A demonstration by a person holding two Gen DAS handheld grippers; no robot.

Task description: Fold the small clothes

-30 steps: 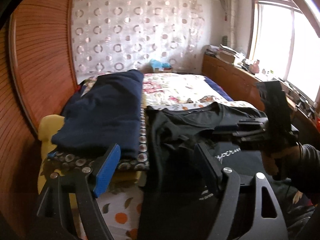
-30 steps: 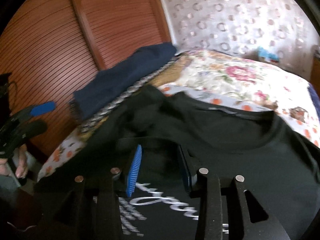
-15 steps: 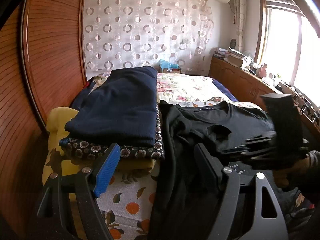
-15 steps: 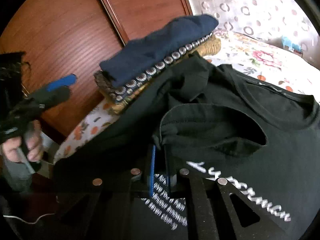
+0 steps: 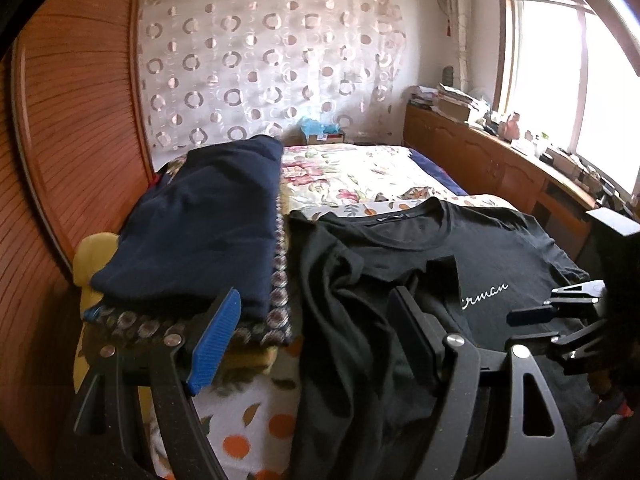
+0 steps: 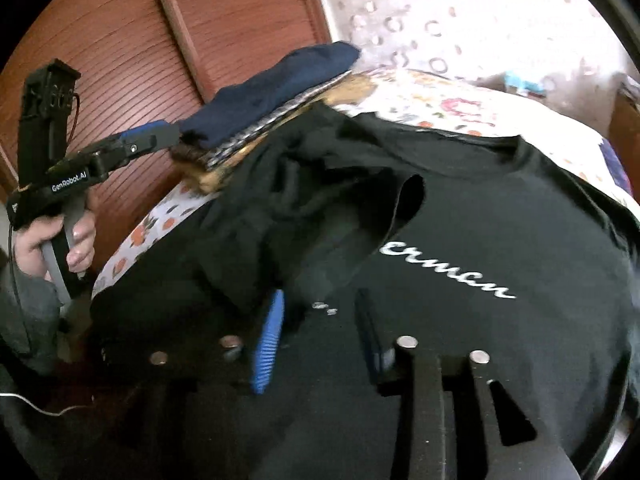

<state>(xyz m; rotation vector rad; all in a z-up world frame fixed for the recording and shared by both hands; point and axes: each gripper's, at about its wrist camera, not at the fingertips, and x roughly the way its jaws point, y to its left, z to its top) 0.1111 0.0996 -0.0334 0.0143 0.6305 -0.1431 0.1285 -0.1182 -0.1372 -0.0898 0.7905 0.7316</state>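
Note:
A black T-shirt (image 5: 500, 248) with white script lies flat on the bed; its left sleeve (image 5: 424, 280) is folded in over the chest. It also fills the right wrist view (image 6: 500, 220), where the folded sleeve (image 6: 320, 224) lies just ahead of my right gripper (image 6: 320, 332). That gripper is open and empty, low over the shirt front. My left gripper (image 5: 312, 336) is open and empty, held off the bed's near edge, by the shirt's left side. It also shows in the right wrist view (image 6: 152, 136).
A pile of folded clothes with a navy garment (image 5: 200, 232) on top sits on the bed left of the shirt. A wooden wardrobe door (image 5: 72, 140) stands at left. A wooden counter (image 5: 500, 168) with clutter runs under the window at right.
My right gripper has opened and let go of the sleeve, which now lies folded over the chest. The right gripper has drawn back. The left gripper stays open.

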